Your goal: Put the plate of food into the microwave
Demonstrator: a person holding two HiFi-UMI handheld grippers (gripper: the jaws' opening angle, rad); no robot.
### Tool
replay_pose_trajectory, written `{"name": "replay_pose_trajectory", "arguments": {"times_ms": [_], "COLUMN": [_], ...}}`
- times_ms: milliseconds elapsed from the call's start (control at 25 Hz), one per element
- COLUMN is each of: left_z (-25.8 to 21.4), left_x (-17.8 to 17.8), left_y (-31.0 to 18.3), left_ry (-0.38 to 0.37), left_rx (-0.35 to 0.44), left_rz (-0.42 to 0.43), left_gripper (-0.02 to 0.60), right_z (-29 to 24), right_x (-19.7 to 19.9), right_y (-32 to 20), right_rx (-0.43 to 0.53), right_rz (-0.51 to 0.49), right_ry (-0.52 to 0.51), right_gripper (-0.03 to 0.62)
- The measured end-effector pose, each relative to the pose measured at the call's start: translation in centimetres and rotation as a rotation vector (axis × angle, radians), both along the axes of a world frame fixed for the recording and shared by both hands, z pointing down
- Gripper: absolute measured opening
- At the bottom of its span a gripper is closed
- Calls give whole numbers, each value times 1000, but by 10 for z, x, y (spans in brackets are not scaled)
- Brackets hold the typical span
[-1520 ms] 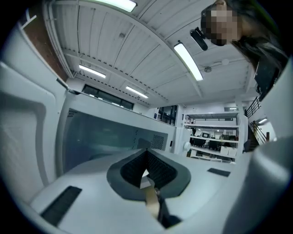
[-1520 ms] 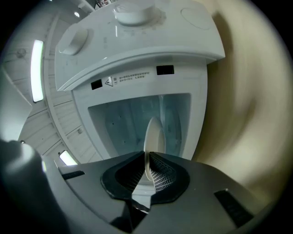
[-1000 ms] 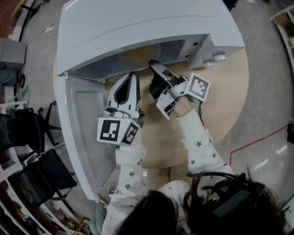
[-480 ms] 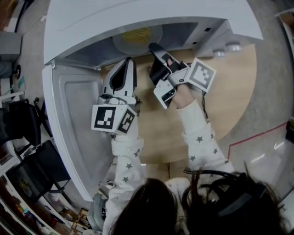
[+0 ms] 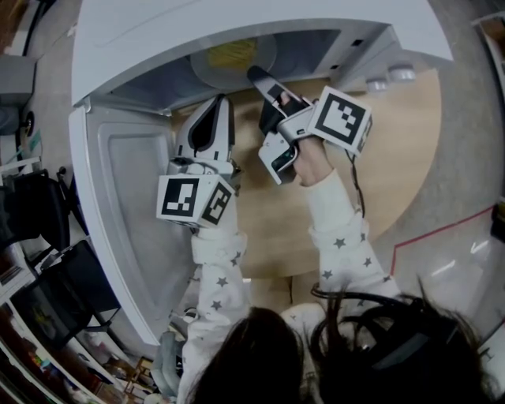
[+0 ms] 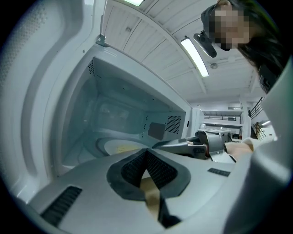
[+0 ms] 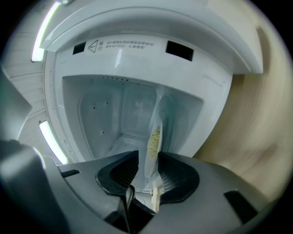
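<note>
Right tool (image 7: 147, 170) opening, plate (image 7: 154, 132) rim between jaws; left tool (image 6: 146, 154) closed; microwave (image 5: 237, 31) roof hides plate partly.

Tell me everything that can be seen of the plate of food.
The plate is round, clear and glassy-looking, with a small heap of yellow food on it. It appears to lie flat inside the open microwave. Its near rim sits between the opening jaws of the right gripper, with a gap on one side.
</note>
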State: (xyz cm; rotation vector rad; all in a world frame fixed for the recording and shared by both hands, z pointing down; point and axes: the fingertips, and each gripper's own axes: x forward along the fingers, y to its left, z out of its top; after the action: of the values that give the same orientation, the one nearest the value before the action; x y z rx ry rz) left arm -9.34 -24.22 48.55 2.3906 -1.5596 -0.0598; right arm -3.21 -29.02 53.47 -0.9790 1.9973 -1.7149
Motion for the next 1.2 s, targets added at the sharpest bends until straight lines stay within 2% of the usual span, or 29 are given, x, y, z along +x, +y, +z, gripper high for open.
{"name": "replay_pose_trajectory", "arguments": {"times_ms": [160, 240, 360, 480, 600, 680, 840, 960, 1120, 1200], "left_z": [-5, -10, 0, 14, 11, -2, -21, -34, -58, -68], "left_x": [-1, -3, 16, 23, 5, -6, -33, -36, -24, -15], "left_y": [8, 5, -13, -19, -7, 4, 41, 51, 66, 77], "left_ry": [8, 11, 3, -4, 0, 5, 13, 22, 52, 68], "left_rx": [-3, -3, -8, -13, -5, 1, 10, 27, 42, 47], "left_rz": [3, 6, 4, 2, 13, 23, 29, 37, 49, 64], "left_gripper": [-3, -3, -3, -3, -3, -3, -3, -3, -3, -3], "right_z": [-18, -22, -9, 8, 5, -4, -39, -65, -93, -103], "right_x": [-10, -13, 8, 16, -2, -14, -42, -47, -40, -34], "right_y": [5, 4, -13, -16, -4, 10, 48, 58, 71, 78], "right_rx": [83, 90, 77, 50, 42, 42, 143, 205, 234, 250], "right_rz": [-25, -24, -20, -19, -25, -46, -117, -145, -154, -155], "right_ry": [80, 99, 102, 72, 24, 37, -27, -82, -110, -105], "right_gripper": [146, 146, 147, 146, 146, 146, 144, 143, 36, 6]}}
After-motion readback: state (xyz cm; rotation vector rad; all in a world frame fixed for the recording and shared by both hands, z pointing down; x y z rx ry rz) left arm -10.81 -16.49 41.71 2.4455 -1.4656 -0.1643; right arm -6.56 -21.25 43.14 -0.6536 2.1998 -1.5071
